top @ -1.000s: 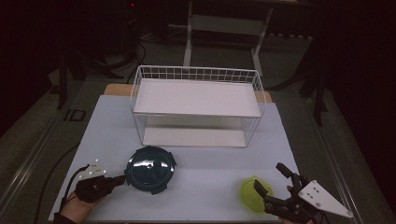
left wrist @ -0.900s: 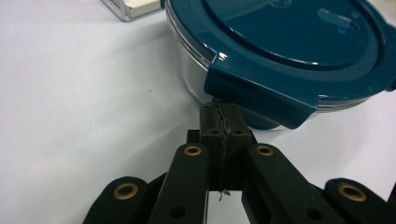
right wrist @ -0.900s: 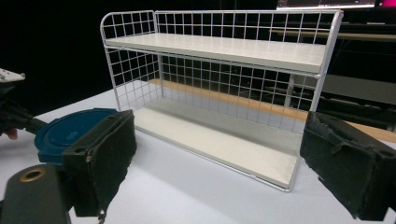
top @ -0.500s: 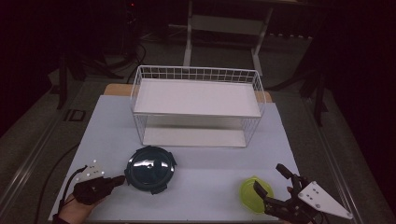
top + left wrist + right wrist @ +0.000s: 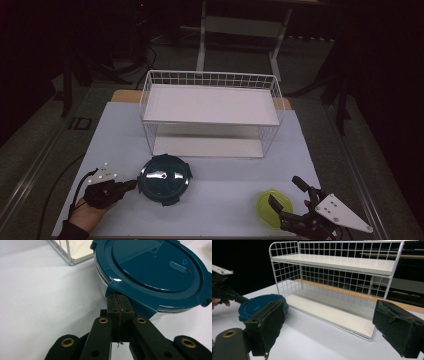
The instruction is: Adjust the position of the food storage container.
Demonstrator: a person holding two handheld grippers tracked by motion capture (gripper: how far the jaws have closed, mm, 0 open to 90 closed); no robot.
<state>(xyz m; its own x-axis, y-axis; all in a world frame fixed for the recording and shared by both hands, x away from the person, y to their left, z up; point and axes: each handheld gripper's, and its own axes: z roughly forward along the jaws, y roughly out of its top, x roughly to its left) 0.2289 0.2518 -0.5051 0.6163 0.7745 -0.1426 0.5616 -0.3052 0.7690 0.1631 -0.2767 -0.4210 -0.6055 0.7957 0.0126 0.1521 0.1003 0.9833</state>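
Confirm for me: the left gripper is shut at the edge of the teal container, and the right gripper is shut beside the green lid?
Not quite. The right gripper is open: the right gripper view shows its jaws wide apart. The left gripper is shut at the teal container, and the green lid lies beside the right one.

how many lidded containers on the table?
2. The teal round container sits front-left, at the left gripper tip. The yellow-green container sits front-right, by the right gripper. The wire rack shelves look bare.

Your left gripper [image 5: 131,185] sits a little closer to the teal container [image 5: 164,179] than before, its closed tips now touching the rim.
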